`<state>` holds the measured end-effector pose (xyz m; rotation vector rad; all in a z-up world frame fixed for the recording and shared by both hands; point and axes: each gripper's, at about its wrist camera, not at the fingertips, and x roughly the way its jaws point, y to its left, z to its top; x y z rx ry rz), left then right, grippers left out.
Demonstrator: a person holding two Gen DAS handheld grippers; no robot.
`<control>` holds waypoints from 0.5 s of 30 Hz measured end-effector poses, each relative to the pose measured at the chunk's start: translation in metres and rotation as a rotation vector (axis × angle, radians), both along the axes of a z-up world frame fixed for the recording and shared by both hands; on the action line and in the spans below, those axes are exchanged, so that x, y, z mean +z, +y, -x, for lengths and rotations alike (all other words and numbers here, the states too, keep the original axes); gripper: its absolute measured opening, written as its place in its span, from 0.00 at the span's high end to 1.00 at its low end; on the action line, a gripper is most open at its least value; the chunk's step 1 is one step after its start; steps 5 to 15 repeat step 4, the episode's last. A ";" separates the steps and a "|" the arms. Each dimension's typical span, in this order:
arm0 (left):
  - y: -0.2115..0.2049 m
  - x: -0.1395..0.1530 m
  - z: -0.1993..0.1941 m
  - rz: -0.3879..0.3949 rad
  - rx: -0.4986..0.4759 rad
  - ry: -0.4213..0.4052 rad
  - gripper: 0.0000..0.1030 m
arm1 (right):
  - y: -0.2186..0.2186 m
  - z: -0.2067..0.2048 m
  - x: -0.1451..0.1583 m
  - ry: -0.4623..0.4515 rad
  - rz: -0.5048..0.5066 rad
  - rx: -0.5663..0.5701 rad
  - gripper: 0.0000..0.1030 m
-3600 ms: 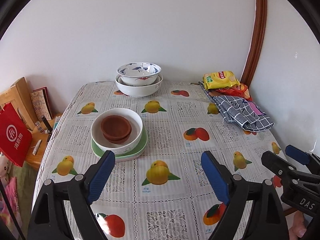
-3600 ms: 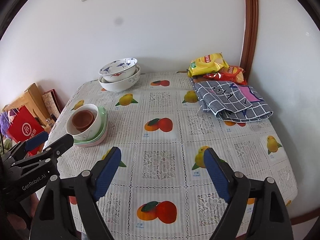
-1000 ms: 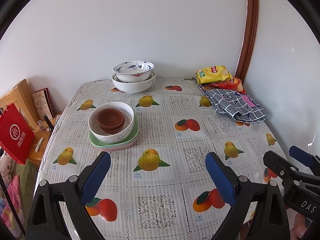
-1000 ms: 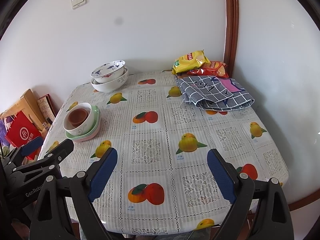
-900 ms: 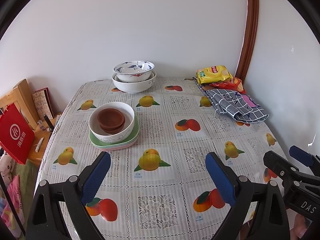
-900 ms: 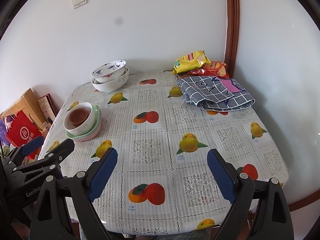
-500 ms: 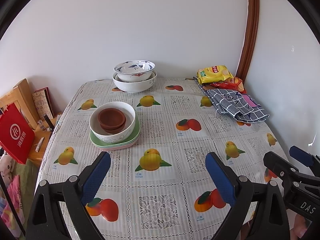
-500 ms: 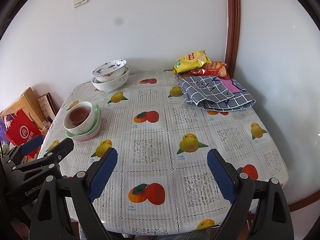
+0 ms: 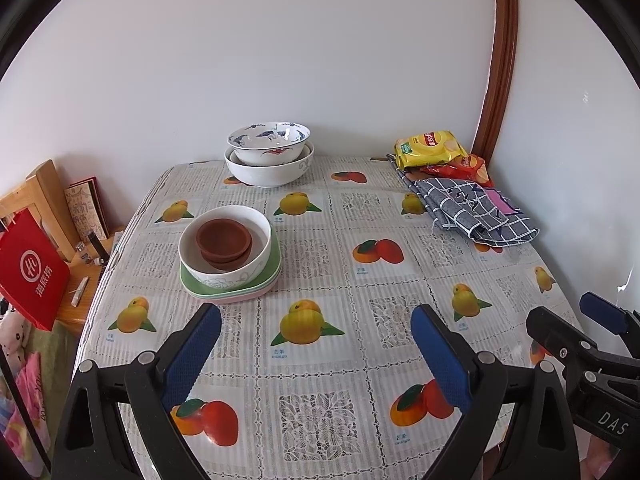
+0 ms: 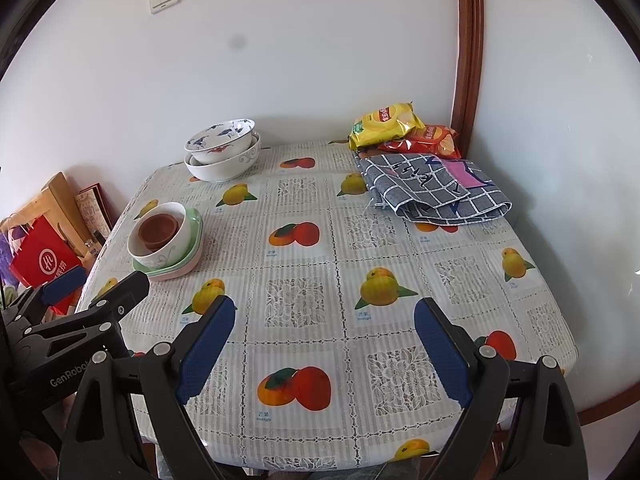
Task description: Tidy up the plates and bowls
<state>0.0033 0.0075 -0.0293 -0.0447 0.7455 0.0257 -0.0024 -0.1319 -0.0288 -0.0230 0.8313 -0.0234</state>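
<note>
Both my left gripper and right gripper hang with jaws spread wide, grasping nothing. At eleven o'clock on the counter sit brown bowls nested in a white bowl on green plates — two larger bowls stack at twelve.

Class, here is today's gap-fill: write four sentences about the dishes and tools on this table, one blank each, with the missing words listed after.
1. The brown bowls sit inside a ____ bowl.
2. The blue-patterned bowl is nested in a larger white bowl at the table's ____ edge.
3. The yellow snack bag lies beside a ____ one.
4. The left tool and right tool are both ____, holding nothing.

Missing words: white; far; red; open
</note>
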 end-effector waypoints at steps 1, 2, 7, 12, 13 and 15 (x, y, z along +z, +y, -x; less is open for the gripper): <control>0.000 0.000 0.000 0.000 -0.001 0.000 0.06 | 0.000 -0.001 0.000 -0.001 0.002 -0.001 0.12; -0.001 0.000 -0.001 -0.002 -0.002 0.000 0.05 | 0.000 -0.001 -0.001 -0.002 0.002 -0.001 0.11; -0.001 0.000 -0.003 -0.008 -0.004 -0.004 0.05 | 0.000 -0.003 -0.002 -0.005 0.001 -0.007 0.10; -0.001 0.000 -0.003 -0.008 -0.004 -0.004 0.05 | 0.000 -0.003 -0.002 -0.005 0.001 -0.007 0.10; -0.001 0.000 -0.003 -0.008 -0.004 -0.004 0.05 | 0.000 -0.003 -0.002 -0.005 0.001 -0.007 0.10; -0.001 0.000 -0.003 -0.008 -0.004 -0.004 0.05 | 0.000 -0.003 -0.002 -0.005 0.001 -0.007 0.10</control>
